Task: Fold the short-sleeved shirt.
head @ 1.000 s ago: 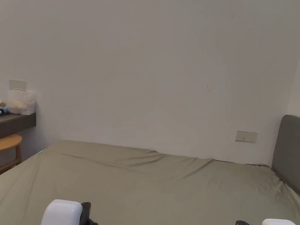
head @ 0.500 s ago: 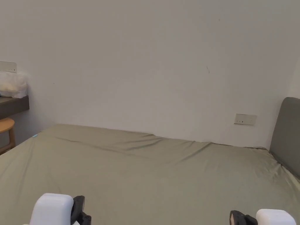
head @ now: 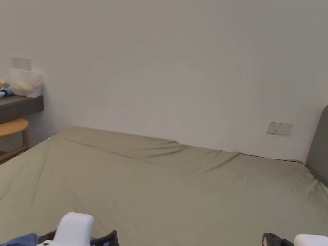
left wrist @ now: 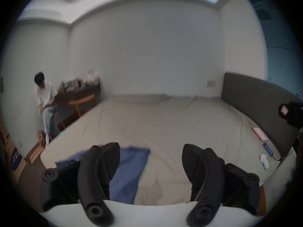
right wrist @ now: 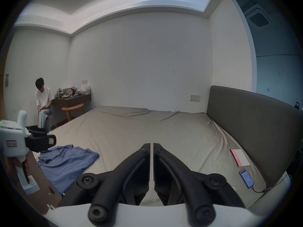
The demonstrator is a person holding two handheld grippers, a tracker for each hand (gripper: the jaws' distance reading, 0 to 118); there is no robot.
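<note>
The blue short-sleeved shirt [right wrist: 65, 165] lies loosely spread on the near left corner of the bed [head: 179, 192]. A corner of the shirt [head: 19, 240] peeks in at the bottom left of the head view. My left gripper [left wrist: 150, 148] hangs over the shirt [left wrist: 129, 173], jaws wide apart and holding nothing. The right gripper view shows this left gripper [right wrist: 41, 140] held in a hand above the shirt's near edge. My right gripper [right wrist: 151, 143] is shut with nothing between its jaws, above bare sheet to the right of the shirt.
A grey headboard [right wrist: 246, 124] closes the bed's right side. Beside it lie a pink-edged book [right wrist: 240, 160], a phone [right wrist: 246, 178] on a cable and a small white item [left wrist: 264, 161]. A person [right wrist: 43, 102] sits at the far left by a wooden stool [right wrist: 73, 107] and a cluttered shelf [right wrist: 73, 97].
The head camera has tilted down and swung a little. The left gripper now sits further right in the picture, and a blue shirt corner has come into view beside it.
</note>
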